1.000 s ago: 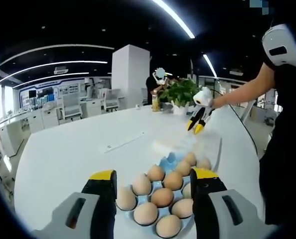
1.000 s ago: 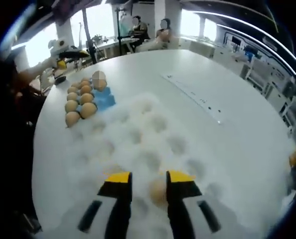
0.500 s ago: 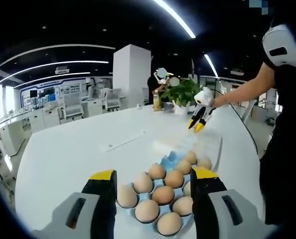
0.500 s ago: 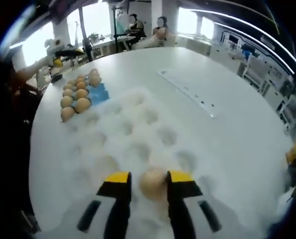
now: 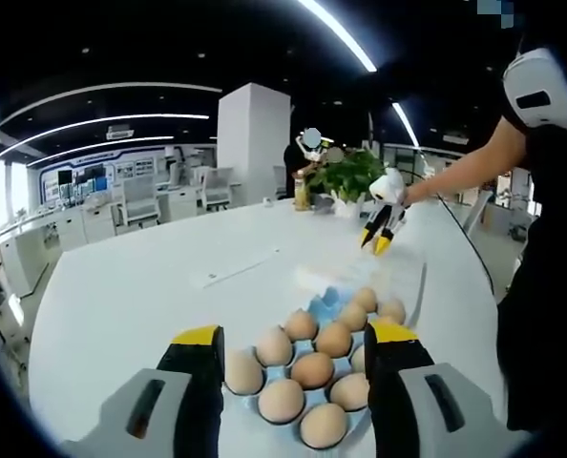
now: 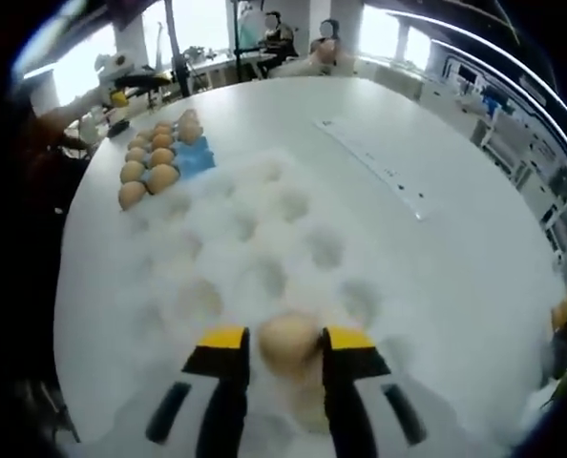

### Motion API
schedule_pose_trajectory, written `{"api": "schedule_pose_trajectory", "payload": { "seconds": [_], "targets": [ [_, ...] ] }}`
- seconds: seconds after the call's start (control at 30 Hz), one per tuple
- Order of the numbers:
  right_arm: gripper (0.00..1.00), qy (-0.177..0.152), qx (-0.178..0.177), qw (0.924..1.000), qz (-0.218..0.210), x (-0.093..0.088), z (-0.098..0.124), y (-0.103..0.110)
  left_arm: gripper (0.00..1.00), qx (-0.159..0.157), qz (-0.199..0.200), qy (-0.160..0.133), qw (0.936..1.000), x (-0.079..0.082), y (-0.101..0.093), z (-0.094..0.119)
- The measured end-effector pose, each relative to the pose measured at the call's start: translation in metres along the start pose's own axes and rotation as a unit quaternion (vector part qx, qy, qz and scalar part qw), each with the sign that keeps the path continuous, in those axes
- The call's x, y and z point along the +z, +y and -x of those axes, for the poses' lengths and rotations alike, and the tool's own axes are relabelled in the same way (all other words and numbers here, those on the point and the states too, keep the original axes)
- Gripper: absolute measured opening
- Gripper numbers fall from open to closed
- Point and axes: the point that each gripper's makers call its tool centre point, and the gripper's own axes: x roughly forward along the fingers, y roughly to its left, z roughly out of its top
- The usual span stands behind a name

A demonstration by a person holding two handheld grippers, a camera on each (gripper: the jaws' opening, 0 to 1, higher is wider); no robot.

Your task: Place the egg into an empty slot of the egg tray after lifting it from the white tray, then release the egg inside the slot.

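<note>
right gripper [image 6: 285, 345]: fingers pinch egg [image 6: 289, 340] above white tray [image 6: 264, 248], for carrying | left gripper [image 5: 293, 348]: fingers spread, egg tray [image 5: 325, 307] between, steadying

egg [image 6: 288, 341]: pale tan, clamped between the right gripper's [image 6: 285, 345] yellow tips, low centre of the right gripper view
white tray [image 6: 255, 253]: dimpled, mid-frame beneath the egg
egg tray [image 6: 196, 157]: blue, brown eggs in most slots, upper left

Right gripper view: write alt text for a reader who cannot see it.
The right gripper holds a brown egg above a white tray of empty hollows on a white table. Farther off, a blue egg tray holds more eggs.
</note>
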Motion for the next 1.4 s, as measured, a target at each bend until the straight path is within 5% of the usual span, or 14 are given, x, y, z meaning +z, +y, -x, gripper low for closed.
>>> {"api": "schedule_pose_trajectory", "payload": {
  "seconds": [0.2,0.53,0.73,0.93,1.17,1.4],
  "targets": [
    [0.3,0.027,0.016,0.9995,0.003,0.0,-0.002,0.0,0.6,0.002,0.0,0.001,1.0,0.001,0.002,0.0],
    [0.25,0.038,-0.011,0.9992,0.006,0.0,0.002,-0.001,0.6,0.002,-0.002,0.0,1.0,0.003,0.001,0.002],
    [0.27,0.045,0.013,0.9983,0.034,-0.006,0.006,-0.001,0.59,0.002,-0.002,-0.002,1.0,0.005,0.001,0.002],
    [0.26,0.053,0.026,0.9982,0.007,-0.006,0.005,-0.003,0.59,0.0,-0.001,-0.002,1.0,0.004,0.0,0.0],
    [0.27,0.119,0.052,0.985,0.114,-0.009,0.003,0.001,0.59,0.002,0.0,-0.001,1.0,0.003,0.001,0.0],
    [0.26,0.133,0.044,0.9832,0.117,-0.01,0.002,0.002,0.59,0.002,0.001,-0.001,1.0,0.001,0.001,0.002]
  ]
}}
